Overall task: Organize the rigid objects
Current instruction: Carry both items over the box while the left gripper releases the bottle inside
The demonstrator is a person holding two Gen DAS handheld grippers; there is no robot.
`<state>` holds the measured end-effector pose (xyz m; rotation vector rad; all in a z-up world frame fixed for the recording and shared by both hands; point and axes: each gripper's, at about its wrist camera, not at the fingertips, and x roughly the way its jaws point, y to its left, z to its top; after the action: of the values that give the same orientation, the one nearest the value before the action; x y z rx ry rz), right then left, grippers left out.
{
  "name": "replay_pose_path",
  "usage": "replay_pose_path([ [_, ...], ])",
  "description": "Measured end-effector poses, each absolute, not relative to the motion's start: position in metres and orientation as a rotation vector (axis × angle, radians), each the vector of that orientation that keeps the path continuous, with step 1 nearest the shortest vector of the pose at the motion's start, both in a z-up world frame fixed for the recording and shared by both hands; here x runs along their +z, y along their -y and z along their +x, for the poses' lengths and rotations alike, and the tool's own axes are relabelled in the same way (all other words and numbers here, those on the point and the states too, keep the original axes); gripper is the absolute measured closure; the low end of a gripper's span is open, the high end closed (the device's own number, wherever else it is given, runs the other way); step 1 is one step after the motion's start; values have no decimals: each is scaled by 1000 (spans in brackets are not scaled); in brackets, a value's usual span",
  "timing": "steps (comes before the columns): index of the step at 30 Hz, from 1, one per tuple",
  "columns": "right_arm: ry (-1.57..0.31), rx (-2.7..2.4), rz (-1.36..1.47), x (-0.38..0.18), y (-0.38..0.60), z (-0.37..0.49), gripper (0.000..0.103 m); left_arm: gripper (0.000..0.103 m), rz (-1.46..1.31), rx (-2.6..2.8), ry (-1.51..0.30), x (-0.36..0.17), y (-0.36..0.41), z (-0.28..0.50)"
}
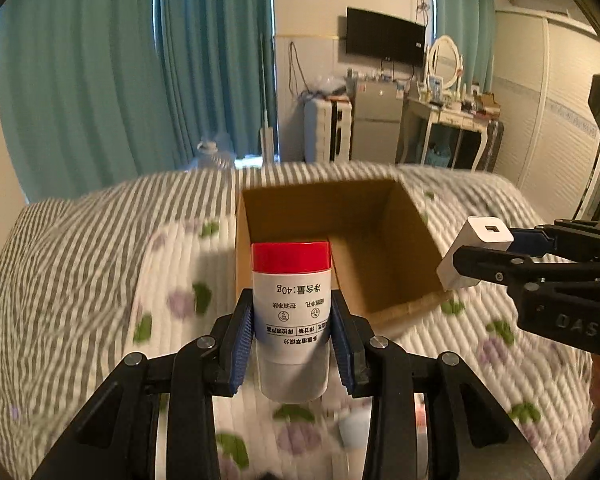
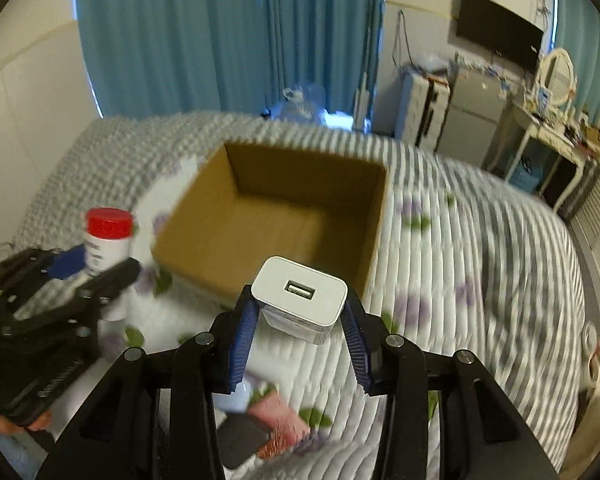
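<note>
Above the quilted bed, the left claw (image 1: 292,344) grips a red-capped white plastic bottle (image 1: 291,300) and the right claw (image 2: 300,320) a white USB charger block (image 2: 300,298), both mid-carry and due next over the open brown cardboard box (image 2: 204,208) for release.

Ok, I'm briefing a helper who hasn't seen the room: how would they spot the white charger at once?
Find the bed with the striped, flower-print quilt and the open cardboard box on it. Just in front of the box, the right gripper has its jaws shut on the white USB charger. It is a small white block with a USB port, unlike the round red-capped bottle beside it.
</note>
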<state>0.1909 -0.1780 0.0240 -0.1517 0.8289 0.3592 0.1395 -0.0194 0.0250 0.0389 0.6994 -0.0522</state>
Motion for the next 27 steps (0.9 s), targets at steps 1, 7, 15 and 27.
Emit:
replay_pose_path([
  [1,-819,367,-151,30,177,195,62,66,34,-52,-701,26,18,146],
  [7,-811,376,-175,40,163,235,62,66,30,-36,-748,14,13,202],
  [15,-890,384,-187,-3,162,276,62,66,64,-32,-828,-41,17,247],
  [27,-952,411,-174,-41,166,294,62,59,95,-33,-816,-58,30,259],
])
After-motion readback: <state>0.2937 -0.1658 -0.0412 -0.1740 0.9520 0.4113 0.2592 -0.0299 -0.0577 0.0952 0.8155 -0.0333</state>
